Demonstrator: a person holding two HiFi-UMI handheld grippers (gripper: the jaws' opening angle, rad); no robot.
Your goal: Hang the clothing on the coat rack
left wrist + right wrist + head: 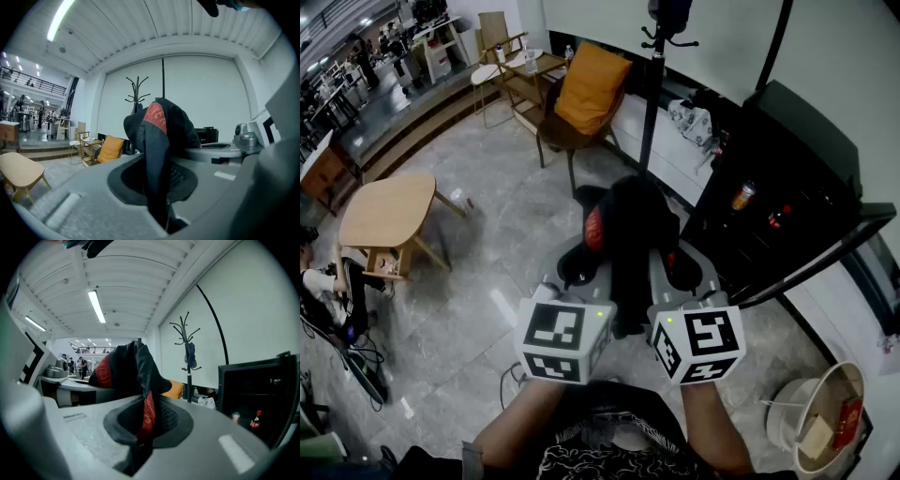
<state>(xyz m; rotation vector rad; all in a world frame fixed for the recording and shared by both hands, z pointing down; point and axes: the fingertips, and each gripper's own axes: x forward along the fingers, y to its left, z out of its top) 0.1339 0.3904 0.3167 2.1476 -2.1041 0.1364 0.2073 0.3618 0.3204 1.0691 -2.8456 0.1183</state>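
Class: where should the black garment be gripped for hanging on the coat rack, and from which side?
Its edge, at two spots, from the near side: the garment bunches limp between left gripper and right gripper; spread, it should catch the coat rack.

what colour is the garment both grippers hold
The garment is black with red patches, clearest in the right gripper view.

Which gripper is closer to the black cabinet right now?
Right. The right gripper is just beside the black cabinet; the left gripper is across the garment from it.
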